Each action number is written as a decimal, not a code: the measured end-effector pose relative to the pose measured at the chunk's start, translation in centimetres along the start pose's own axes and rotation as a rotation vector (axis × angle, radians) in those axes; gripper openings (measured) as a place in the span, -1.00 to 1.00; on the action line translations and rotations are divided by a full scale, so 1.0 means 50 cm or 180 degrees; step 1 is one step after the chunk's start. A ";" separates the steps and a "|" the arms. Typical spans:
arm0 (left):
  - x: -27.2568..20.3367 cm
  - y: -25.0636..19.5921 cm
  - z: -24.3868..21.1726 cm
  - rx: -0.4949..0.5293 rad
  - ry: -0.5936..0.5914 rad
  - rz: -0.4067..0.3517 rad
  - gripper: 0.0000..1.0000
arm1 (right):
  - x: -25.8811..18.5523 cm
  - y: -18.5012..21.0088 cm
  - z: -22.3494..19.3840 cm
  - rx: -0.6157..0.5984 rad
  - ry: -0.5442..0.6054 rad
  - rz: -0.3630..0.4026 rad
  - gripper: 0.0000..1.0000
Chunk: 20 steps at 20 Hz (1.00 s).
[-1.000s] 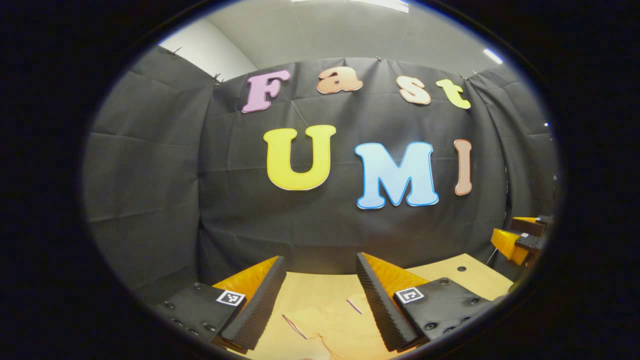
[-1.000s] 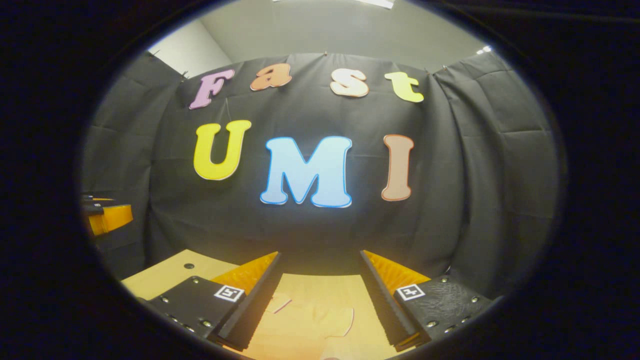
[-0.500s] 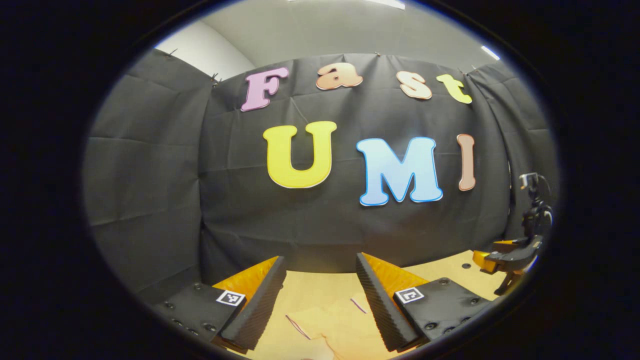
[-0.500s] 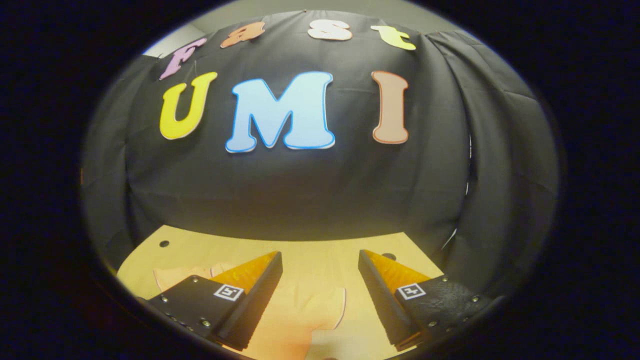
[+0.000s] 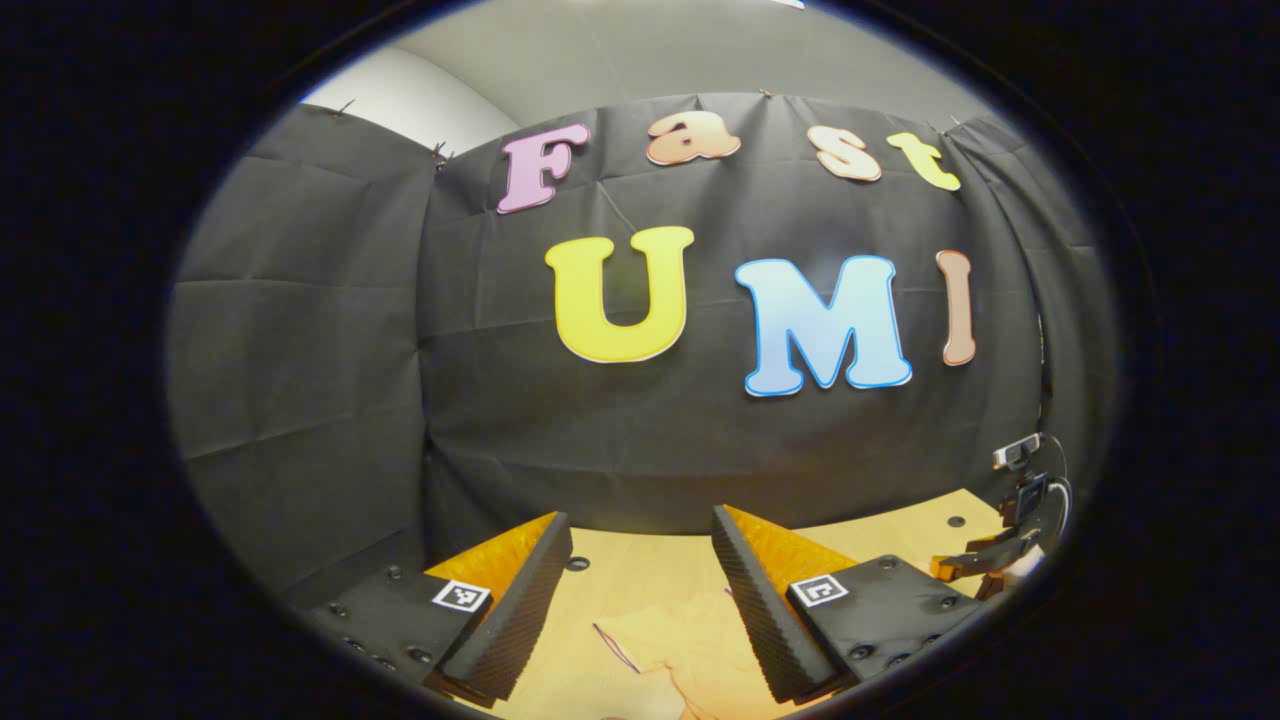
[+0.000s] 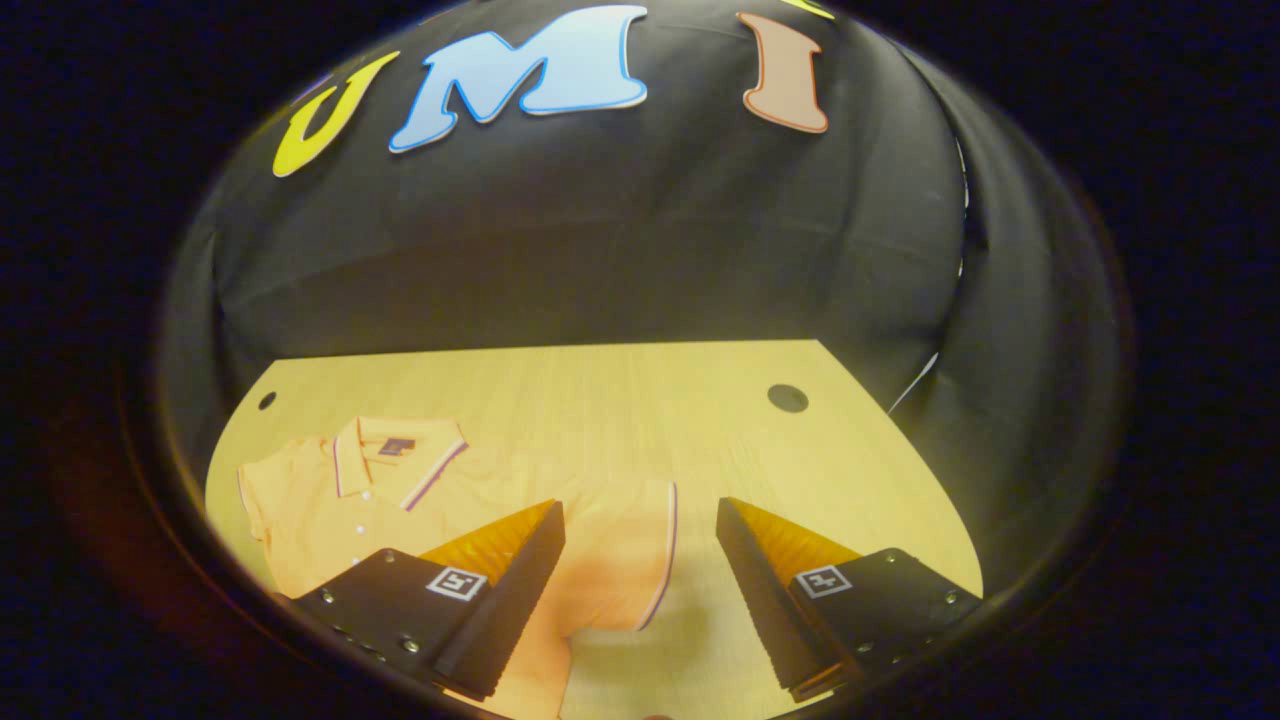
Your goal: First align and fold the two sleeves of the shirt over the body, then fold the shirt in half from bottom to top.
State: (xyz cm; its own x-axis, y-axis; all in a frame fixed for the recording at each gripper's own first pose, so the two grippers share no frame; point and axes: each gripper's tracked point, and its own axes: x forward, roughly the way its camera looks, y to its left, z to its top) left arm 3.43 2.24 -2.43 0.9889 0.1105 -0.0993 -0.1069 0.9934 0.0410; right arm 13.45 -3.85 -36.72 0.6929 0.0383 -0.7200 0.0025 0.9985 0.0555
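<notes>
An orange polo shirt (image 6: 330, 500) with striped collar and cuff trim lies flat on the wooden table (image 6: 620, 400) in the right gripper view. Its right sleeve (image 6: 625, 560) spreads out between and just below my right gripper (image 6: 640, 520), which hovers open above it. In the left gripper view, my left gripper (image 5: 640, 530) is open above the table, with part of the shirt (image 5: 690, 650) showing low between its fingers. The right gripper (image 5: 985, 565) also appears far right in that view, held lower down.
Black cloth walls close the table on the back and sides. Round holes (image 6: 787, 398) sit near the table's far corners. A small camera on a stand (image 5: 1020, 460) is at the right edge of the left gripper view.
The right gripper has tilted down and lowered toward the shirt's sleeve, bringing the shirt and table into view. The left gripper has barely moved.
</notes>
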 end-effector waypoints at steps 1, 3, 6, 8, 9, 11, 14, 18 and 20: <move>0.000 0.001 -0.001 0.0004 0.0016 0.0024 0.87 | 0.014 -0.002 -0.021 0.0023 0.0083 0.0002 0.92; 0.003 0.006 -0.009 0.0011 0.0050 0.0058 0.87 | 0.038 -0.006 -0.052 0.0084 0.0245 0.0005 0.94; 0.007 0.013 -0.017 0.0018 0.0085 0.0103 0.87 | 0.059 -0.004 -0.091 0.0192 0.0407 0.0023 0.92; 0.010 0.011 -0.022 0.0016 0.0109 0.0115 0.87 | 0.068 -0.002 -0.112 0.0218 0.0510 0.0041 0.93; 0.012 0.013 -0.023 0.0014 0.0118 0.0119 0.87 | 0.071 -0.004 -0.118 0.0222 0.0545 0.0041 0.93; 0.016 0.011 -0.026 0.0014 0.0131 0.0121 0.87 | 0.078 -0.001 -0.134 0.0238 0.0613 0.0045 0.93; 0.020 0.008 -0.030 0.0020 0.0148 0.0116 0.87 | 0.083 0.003 -0.147 0.0190 0.0626 0.0045 0.94; 0.024 0.005 -0.029 0.0024 0.0144 0.0106 0.87 | 0.084 0.009 -0.147 0.0128 0.0619 0.0110 0.87; 0.025 0.006 -0.029 0.0015 0.0140 0.0099 0.87 | 0.082 0.010 -0.147 0.0119 0.0628 0.0123 0.49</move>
State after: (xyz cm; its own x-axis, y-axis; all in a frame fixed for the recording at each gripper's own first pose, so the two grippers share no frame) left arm 4.48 2.72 -3.99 0.9796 0.1427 -0.1415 -0.1369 0.9893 0.0494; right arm 11.01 -2.90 -44.74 0.5383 0.0873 -0.8382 0.0081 0.9940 0.1087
